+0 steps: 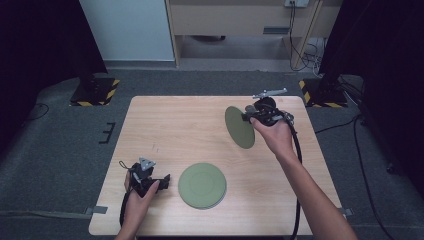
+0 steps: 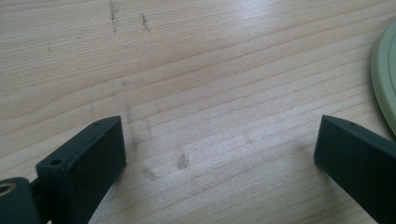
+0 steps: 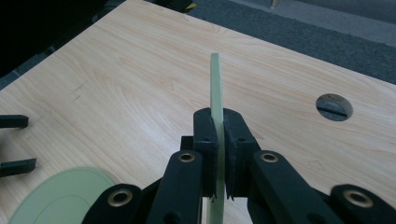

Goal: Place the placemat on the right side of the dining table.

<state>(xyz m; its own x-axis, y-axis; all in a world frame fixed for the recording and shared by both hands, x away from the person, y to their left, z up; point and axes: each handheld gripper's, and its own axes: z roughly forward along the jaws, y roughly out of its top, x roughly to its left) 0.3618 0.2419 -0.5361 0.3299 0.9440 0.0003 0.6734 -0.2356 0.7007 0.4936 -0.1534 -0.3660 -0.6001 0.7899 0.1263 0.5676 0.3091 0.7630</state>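
Two pale green round plates are in play on the light wooden counter in the high view. One lies flat near the near edge, a stack of flat green plates by the look of its doubled rim. The other, a thin green plate held on edge, hangs above the far right part of the counter, clamped by its right rim in the right claw. The left claw rests low at the near left, just beside the stack and apart from it.

From the left gripper view, the left claw stands spread wide with bare wood between its jaws, released and grasping nothing; the stack's rim shows at the right edge.

From the right gripper view, the right claw is clenched on the thin plate, which rises edge-on between the two pads, upright and straight. The flat stack lies at the lower left, and the left claw's open jaws show at the far left edge.

The step in hand looks like carrying the held plate over to the stack. To do it well, I would keep the grip firm, since only the rim is pinched and the plate could swing; travel level and clear of the counter, tip the plate flat only once it is centred above the stack, lower it until it rests, then release.
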